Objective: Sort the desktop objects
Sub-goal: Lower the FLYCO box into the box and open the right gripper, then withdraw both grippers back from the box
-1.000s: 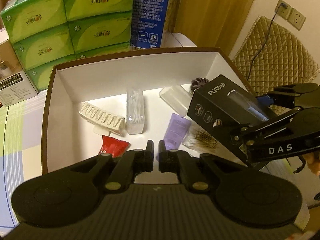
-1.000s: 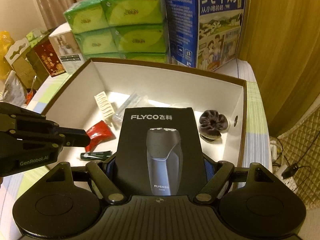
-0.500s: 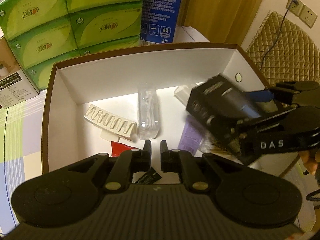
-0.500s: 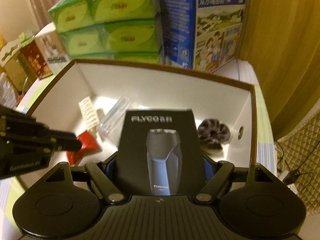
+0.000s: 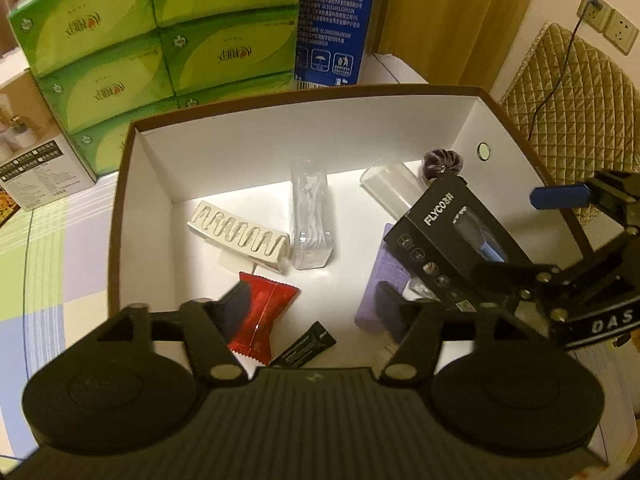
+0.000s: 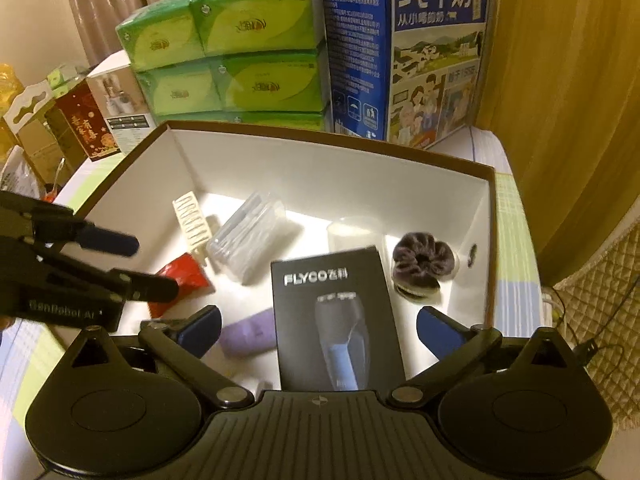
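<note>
The black FLYCO shaver box [image 6: 332, 312] rests tilted on the floor of the brown-rimmed white carton [image 6: 320, 168]. My right gripper [image 6: 320, 330] is opening wide around it, and neither blue pad touches it. In the left wrist view the same shaver box [image 5: 452, 232] leans over a purple packet [image 5: 376, 300]. My left gripper [image 5: 316, 312] is also opening, low over the carton's near side. Nothing is gripped between its fingers. A red packet [image 5: 260, 312] and a black sachet [image 5: 308, 346] lie under them.
The carton [image 5: 128, 200] also holds a white ribbed clip [image 5: 240, 234], a clear plastic case [image 5: 310, 216], a clear tube [image 5: 392, 188] and a dark scrunchie [image 5: 442, 160]. Green tissue packs [image 5: 200, 48] and a blue milk carton [image 6: 400, 48] stand behind it. A quilted chair [image 5: 568, 112] stands right.
The right gripper's jaws have spread off the shaver box, which has dropped onto the carton floor. The left gripper's jaws have gone from shut to open.
</note>
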`<state>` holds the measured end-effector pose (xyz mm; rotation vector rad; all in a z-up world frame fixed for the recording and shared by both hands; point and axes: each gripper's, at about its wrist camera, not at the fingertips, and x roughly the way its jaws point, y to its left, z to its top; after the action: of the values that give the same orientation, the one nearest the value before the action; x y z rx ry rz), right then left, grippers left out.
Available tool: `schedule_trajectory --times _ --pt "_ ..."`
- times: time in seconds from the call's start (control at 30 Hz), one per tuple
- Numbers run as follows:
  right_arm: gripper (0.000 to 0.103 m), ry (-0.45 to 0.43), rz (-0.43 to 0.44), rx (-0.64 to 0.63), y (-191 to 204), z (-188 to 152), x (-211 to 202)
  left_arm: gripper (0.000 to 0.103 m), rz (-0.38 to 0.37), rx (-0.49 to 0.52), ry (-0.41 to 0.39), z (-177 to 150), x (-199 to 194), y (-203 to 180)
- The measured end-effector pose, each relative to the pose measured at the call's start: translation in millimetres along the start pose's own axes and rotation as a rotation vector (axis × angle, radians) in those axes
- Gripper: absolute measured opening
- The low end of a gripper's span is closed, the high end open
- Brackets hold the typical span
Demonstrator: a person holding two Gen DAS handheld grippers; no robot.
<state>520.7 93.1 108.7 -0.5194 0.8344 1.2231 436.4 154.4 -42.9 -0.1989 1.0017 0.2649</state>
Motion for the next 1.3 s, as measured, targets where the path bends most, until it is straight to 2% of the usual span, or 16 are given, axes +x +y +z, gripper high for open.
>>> schedule_trajectory --times 0.17,0.3,0.37,0.83,0.93,1.13,1.3 --pt "0.101 -0.031 0.000 0.033 2 -15 -27 0.083 0.025 -0.011 -0.029 -8 -21 -5" --pt "0.101 -0.053 -0.002 0.056 5 -28 -48 0.086 0.030 -0.023 -0.052 -16 -42 -10" --pt "0.101 -0.064 -0.002 0.064 6 -34 -58 0.092 0.043 -0.027 -0.068 -21 -53 -14" --pt "0.101 -0.079 0.028 0.070 24 -82 -115 0.094 0.107 -0.057 -0.148 -76 -122 -56" --pt "0.101 -0.084 0.029 0.051 30 -94 -126 0.100 0.133 -0.070 -0.161 -91 -133 -65" --pt "0.101 -0.086 0.038 0.033 43 -118 -145 0.102 0.201 -0.081 -0.172 -123 -153 -78" --pt "0.101 -0.085 0.046 0.052 53 -137 -160 0.102 0.191 -0.105 -0.177 -143 -171 -81"
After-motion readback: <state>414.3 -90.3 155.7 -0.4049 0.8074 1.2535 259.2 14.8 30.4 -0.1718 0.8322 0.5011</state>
